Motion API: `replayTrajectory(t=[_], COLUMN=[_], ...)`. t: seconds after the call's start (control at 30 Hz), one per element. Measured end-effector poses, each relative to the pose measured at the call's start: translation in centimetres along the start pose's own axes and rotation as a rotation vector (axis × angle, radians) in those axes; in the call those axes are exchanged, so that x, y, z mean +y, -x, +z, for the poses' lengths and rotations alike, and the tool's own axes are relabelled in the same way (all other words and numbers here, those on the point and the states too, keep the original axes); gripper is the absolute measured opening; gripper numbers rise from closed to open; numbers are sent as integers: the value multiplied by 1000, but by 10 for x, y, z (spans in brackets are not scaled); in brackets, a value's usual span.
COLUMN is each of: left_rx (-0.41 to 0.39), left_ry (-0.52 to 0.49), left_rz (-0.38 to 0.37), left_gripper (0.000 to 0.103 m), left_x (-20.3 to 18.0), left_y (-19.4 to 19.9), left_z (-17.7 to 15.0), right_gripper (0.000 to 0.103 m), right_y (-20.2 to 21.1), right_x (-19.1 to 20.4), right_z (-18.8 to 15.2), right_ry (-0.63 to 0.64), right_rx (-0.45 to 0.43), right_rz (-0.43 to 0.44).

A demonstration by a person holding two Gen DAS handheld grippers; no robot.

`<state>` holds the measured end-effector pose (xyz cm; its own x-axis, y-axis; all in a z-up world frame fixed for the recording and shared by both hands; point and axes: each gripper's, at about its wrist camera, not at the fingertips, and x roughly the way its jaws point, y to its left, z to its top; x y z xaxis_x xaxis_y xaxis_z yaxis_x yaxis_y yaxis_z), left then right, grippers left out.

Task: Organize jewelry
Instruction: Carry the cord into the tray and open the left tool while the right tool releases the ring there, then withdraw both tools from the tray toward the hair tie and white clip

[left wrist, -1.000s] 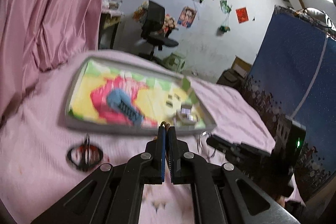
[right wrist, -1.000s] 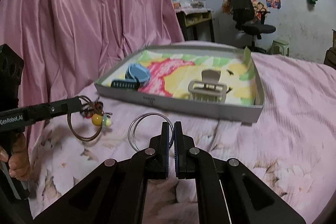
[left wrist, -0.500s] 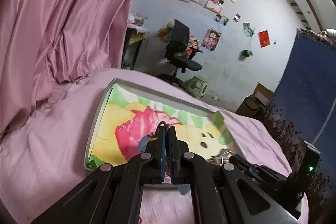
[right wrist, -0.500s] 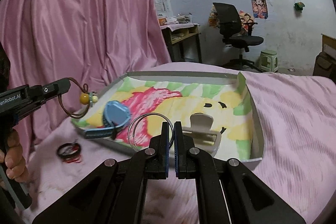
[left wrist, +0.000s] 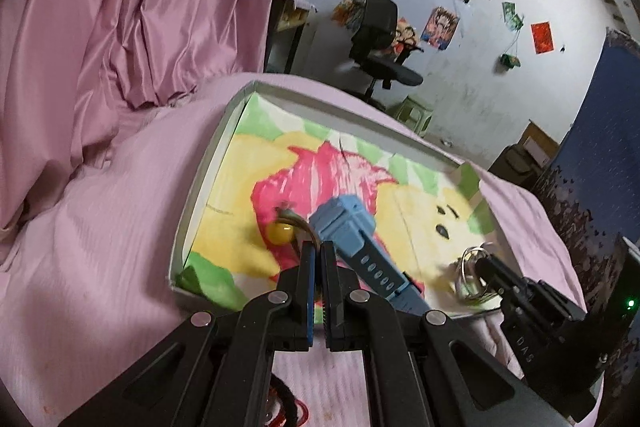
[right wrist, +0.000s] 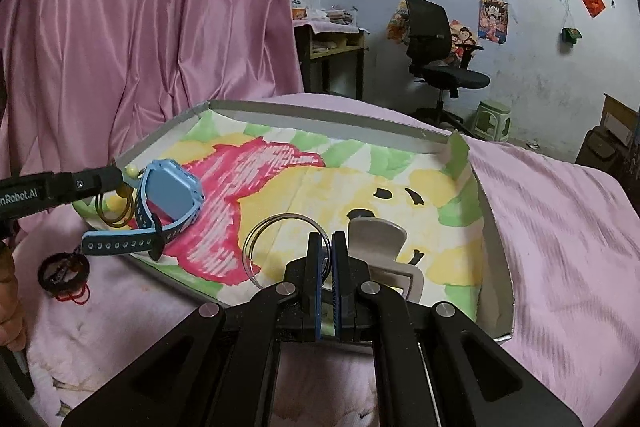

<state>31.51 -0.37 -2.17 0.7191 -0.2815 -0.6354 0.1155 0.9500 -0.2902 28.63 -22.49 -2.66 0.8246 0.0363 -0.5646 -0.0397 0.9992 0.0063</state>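
A grey tray (left wrist: 200, 187) (right wrist: 320, 109) lined with a bright drawing lies on the pink bedspread. My left gripper (left wrist: 318, 247) (right wrist: 116, 175) is shut on a brown cord bracelet (right wrist: 116, 213) with a yellow bead (left wrist: 280, 233), low over the tray's near-left corner. It is right beside a blue watch (left wrist: 344, 223) (right wrist: 172, 195). My right gripper (right wrist: 327, 237) (left wrist: 482, 263) is shut on thin silver bangles (right wrist: 256, 239) (left wrist: 466, 267), which hang over the tray's front part. Just to their right a beige claw clip (right wrist: 380, 239) lies in the tray.
A black ring with red cord (right wrist: 62, 271) lies on the bedspread outside the tray's left corner. A hand (right wrist: 10, 307) shows at the left edge. Pink curtain (right wrist: 140, 27) hangs behind on the left. An office chair (right wrist: 436, 67), a green stool (right wrist: 492, 119) and a blue panel (left wrist: 600, 167) stand beyond.
Both grippers have moved forward from in front of the tray to over it. The left one sank with the bead bracelet beside the watch. The bangles now hang above the tray floor.
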Motion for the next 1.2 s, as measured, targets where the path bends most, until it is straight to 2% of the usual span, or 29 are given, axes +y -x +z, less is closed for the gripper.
replayTrajectory(t=[0.2,0.3,0.4,0.47,0.53,0.57,0.63,0.77,0.8,0.9,1.03,1.2], left_rx=[11,12,-9,-44,-70,-77,-93,-151,-166,-207,-282,-319], left_ry=[-7,-18,-21,-20,-21,-22,-33,-77,-88,-115,-135,-163], left_rz=[9,14,4,0,2,-1,2,11,12,18,30,30], left_gripper=[5,9,29,47,50,50,51,69,71,80,95,99], left_x=[0,-1,-3,-3,-3,-4,-6,-14,-16,-18,-20,-25], left_y=[2,4,10,17,23,25,32,51,56,74,99,118], left_z=[-2,-4,-5,-7,-7,-7,-8,-13,-14,-20,-32,-42], right_gripper=[4,6,8,13,27,30,31,31,33,51,65,82], right_y=[4,7,7,9,12,14,18,32,37,53,80,109], right_x=[-3,-4,-5,-6,-7,-7,-8,-11,-11,-14,-18,-18], right_z=[-2,-2,-2,-3,-3,-3,-3,-4,-4,-5,-9,-16], right_ry=[0,-4,-7,-11,-16,-19,-23,-38,-42,-60,-92,-95], right_rx=[4,6,6,1,-10,-20,-32,-77,-97,-153,-227,-291], right_rz=[0,4,7,8,12,13,13,22,27,39,51,62])
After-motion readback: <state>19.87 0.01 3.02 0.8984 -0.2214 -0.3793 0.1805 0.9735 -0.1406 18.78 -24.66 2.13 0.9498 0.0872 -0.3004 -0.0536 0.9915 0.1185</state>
